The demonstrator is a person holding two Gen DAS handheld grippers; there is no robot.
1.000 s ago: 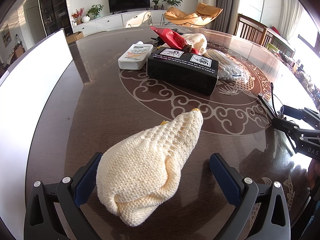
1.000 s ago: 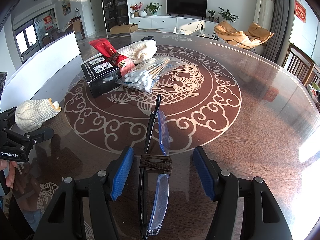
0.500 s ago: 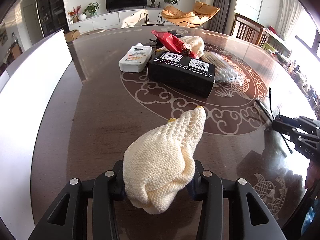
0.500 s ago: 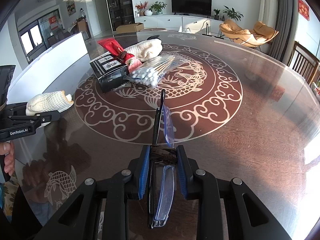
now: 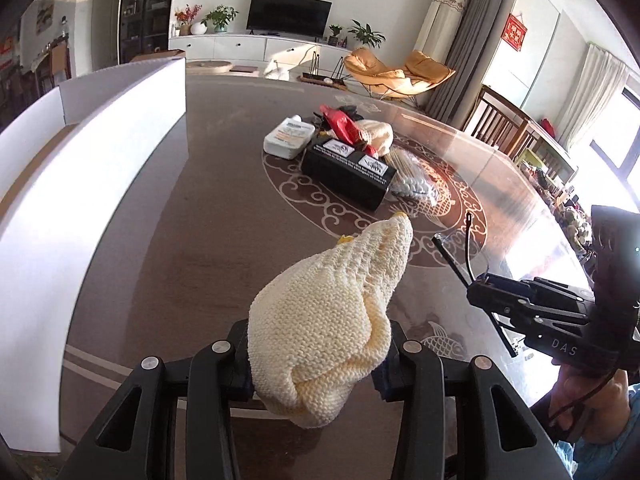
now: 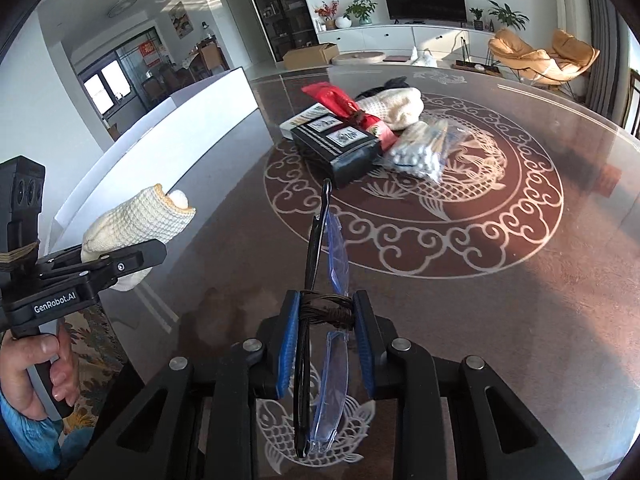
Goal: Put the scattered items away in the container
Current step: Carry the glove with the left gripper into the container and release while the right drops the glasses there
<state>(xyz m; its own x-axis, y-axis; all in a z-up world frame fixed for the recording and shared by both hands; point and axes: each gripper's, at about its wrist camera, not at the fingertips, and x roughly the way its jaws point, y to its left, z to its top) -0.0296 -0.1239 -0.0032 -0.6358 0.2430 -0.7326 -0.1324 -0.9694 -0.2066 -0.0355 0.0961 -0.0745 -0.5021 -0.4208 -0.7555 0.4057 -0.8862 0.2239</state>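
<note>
I have both grippers loaded. My left gripper (image 5: 316, 364) is clamped on the bundled cream knitted cotton glove (image 5: 332, 320), its cuff end sticking out forward past the fingers, and the bundle hangs clear above the dark brown glass-topped round table (image 5: 180, 240) near its near edge. My right gripper (image 6: 326, 340) is closed on the folded safety glasses with clear blue lenses and black arms (image 6: 324, 280), pinched where a brown cord is wound round them; they too are off the tabletop.

The white rectangular open-topped box (image 5: 100, 152) stands along the table's left edge, its long wall just beside the glove. That is where both loads should go, I judge.

To do this well I would carry the glove over the near wall before lowering, so the drooping underside does not snag the rim, and only then part the fingers. The glasses stick out long in front and behind the pads, so I would keep them level, bring them in second to avoid crossing hands, and set them low rather than drop them; lenses scratch.

Toward the table's middle lie a black carton (image 5: 348, 170), a white bottle (image 5: 289, 137), a red packet (image 5: 344, 126), a second cream glove (image 6: 394, 108) and a bag of cotton swabs (image 6: 420, 152), touching in one heap.
</note>
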